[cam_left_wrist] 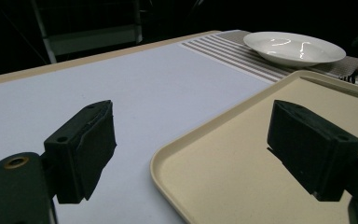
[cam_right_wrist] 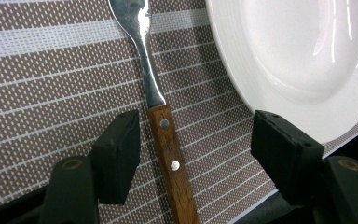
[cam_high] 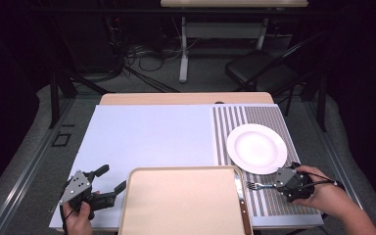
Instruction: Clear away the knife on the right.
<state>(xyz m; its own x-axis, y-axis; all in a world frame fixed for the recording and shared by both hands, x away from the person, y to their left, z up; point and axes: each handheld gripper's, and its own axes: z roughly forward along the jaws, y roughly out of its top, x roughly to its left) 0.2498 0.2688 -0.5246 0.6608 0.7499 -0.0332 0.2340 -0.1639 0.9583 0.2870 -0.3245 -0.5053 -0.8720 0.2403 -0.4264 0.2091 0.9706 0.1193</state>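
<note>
Centre the right gripper (cam_right_wrist: pixel 196 158), whose half-open jaws straddle the fork (cam_right_wrist: pixel 165 135) handle seemingly without touching it, before closing; the left gripper (cam_left_wrist: pixel 205 154) hangs wide open, empty.

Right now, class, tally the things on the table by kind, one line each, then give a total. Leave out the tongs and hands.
Plate: 1
Fork: 1
Knife: 1
Tray: 1
Striped mat: 1
Pale sheet: 1
Total: 6
</note>
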